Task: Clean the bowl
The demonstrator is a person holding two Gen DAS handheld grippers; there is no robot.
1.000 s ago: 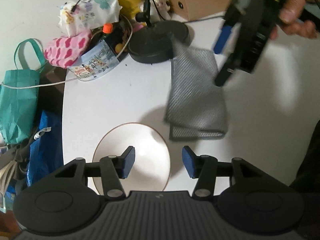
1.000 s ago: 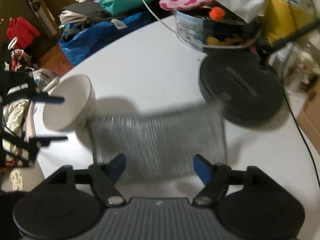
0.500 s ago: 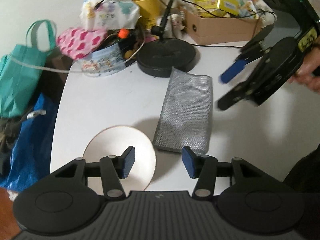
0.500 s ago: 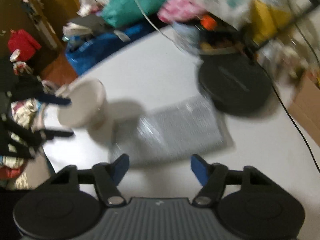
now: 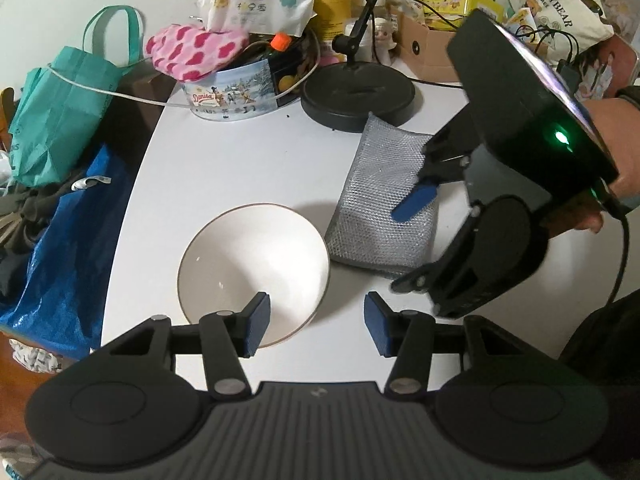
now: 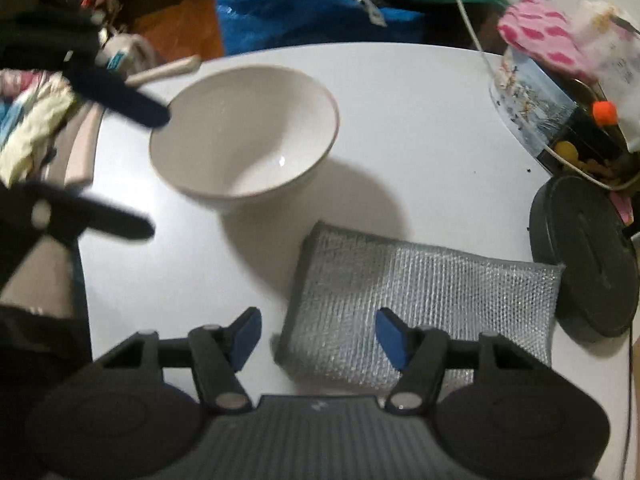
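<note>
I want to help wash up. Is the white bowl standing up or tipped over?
Standing up. The bowl sits on its base on the table, open side facing up, beside the silver cloth.

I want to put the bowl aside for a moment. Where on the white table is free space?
Bare white table lies between the white ceramic bowl, the printed round biscuit tin and the silver mesh scouring cloth. The far edge is crowded: the tin, the black round stand base, cardboard box.
</note>
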